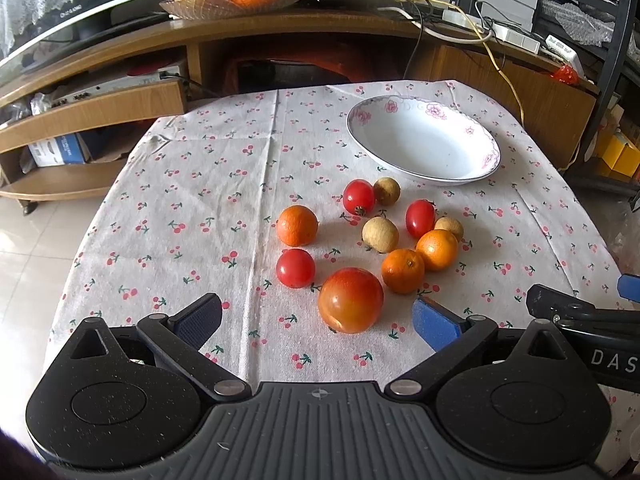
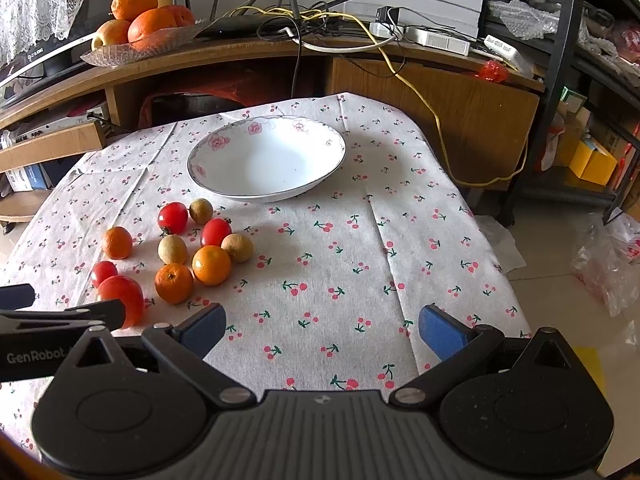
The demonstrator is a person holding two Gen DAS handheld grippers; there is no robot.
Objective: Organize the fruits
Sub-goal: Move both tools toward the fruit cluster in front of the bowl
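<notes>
The white floral bowl (image 2: pixel 266 160) on my desk (image 2: pixel 360 240) held nothing, while the glass dish (image 2: pixel 140 50) on the wooden shelf behind carried oranges and 1 pale fruit. The fruits lay loose on the cherry-print cloth beside the bowl: 3 small oranges (image 1: pixel 297 225), 3 cherry tomatoes (image 1: pixel 359 197), 3 longans (image 1: pixel 380 234) and 1 large tomato (image 1: pixel 351 300). My left gripper (image 1: pixel 318 322) read "DAS", my right gripper (image 2: pixel 322 326) "GenRobot"; both sets of fingers were spread, gripping nothing.
</notes>
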